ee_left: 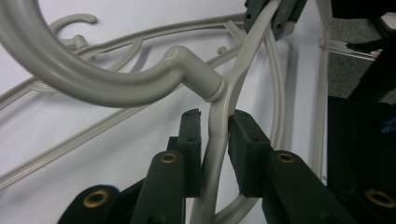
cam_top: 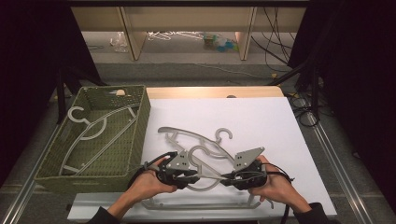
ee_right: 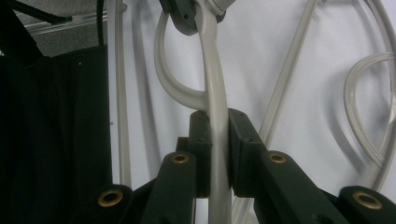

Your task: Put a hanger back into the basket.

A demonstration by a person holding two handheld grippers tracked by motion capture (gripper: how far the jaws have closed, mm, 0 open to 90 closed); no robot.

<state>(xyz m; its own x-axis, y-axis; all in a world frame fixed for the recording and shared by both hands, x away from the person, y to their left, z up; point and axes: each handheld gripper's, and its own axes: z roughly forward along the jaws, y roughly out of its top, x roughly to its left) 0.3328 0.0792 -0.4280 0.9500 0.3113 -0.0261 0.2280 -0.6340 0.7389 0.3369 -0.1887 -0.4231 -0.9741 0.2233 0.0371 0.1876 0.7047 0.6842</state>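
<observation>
The pale grey plastic clothes hanger (cam_top: 205,179) I am working on sits at the near edge of the white sheet on the desk (cam_top: 280,121), tangled among other grey hangers (cam_top: 196,140) just beyond it, and I have it at two spots on its thin shoulder rod. My right hand-held gripper (ee_right: 215,140) is clenched firmly on the rod, pads flat on both sides. My left hand-held gripper (ee_left: 215,140) straddles the same hanger just below its neck, beside the hook (ee_left: 70,70); the pads are closing in, but a slight gap seems to remain on one side, so I judge that grip not yet secure. I should finish the squeeze before lifting, then raise both ends together and level, so the hook doesn't snag its neighbours, and carry it left toward the green woven basket (cam_top: 135,140), where one hanger (cam_top: 93,135) already lies.
</observation>
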